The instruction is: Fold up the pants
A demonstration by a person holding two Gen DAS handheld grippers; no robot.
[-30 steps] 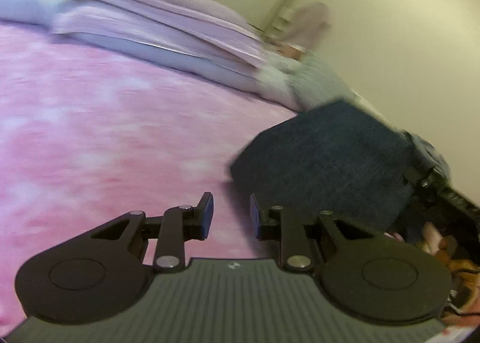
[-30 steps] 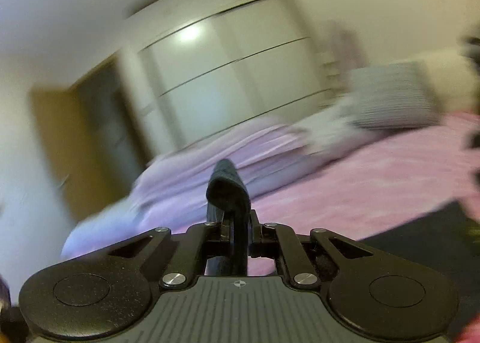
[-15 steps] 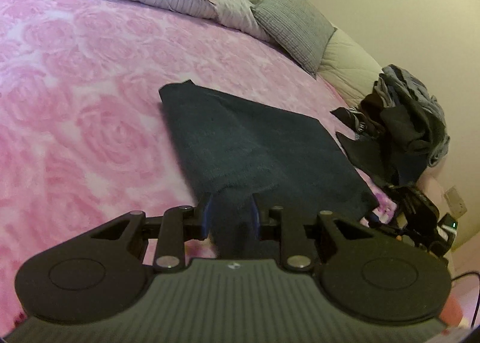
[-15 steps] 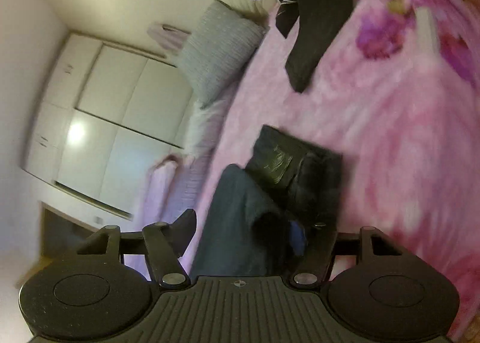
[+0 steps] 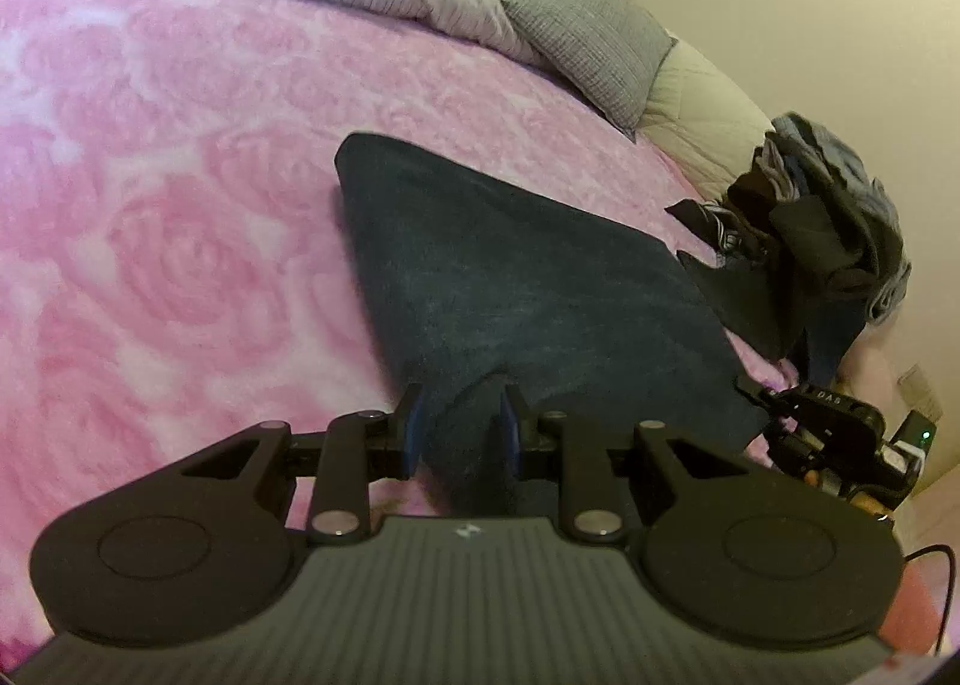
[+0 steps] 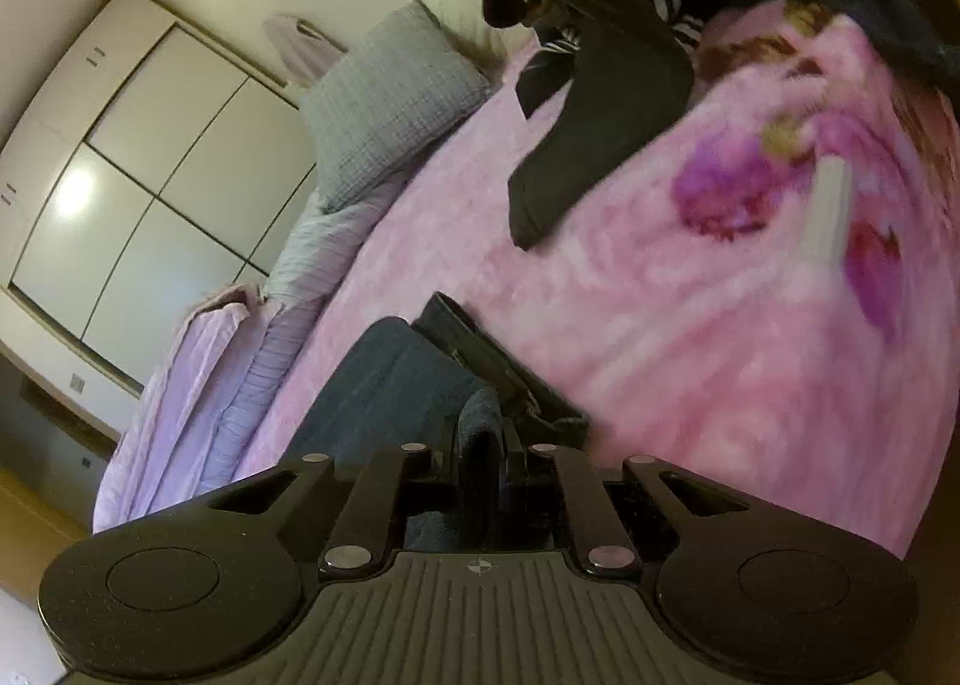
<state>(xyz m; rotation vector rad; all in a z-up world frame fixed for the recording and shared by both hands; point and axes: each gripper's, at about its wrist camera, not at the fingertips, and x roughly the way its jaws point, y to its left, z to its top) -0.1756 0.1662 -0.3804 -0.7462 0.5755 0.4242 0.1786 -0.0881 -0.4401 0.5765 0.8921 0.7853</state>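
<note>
the dark blue pants [image 5: 516, 289] lie folded flat on the pink rose blanket [image 5: 180, 241], out from its middle toward the right-hand edge, where a heap of dark clothes [image 5: 828, 229] sits by the wall. the near end of the fabric runs straight in between the pads of the left gripper [image 5: 459, 433]. those jaws stand a narrow way apart and are opening a touch, and the blue pads [image 5: 413, 433] appear to touch the bunched cloth on either side, so it reads as a light pinch on the near edge.

over on the right wrist view, the right gripper [image 6: 489, 460] is closing, jaws almost together, with a rolled lip of denim standing up between them. beside it lies a darker band, the waistband by the look of it [image 6: 480, 355], on the blanket's right side.

so both hands have the near edge, one at each corner. to do this well, i'd want both pinches to catch every layer, not just the top one, or the fold will slide apart when lifted. lift the two corners level and together, keep the edge taut between them, then carry it over to the far edge [image 5: 360, 157] near the grey pillow [image 5: 588, 49]. the left pinch looks loose; firm it up first.
</note>
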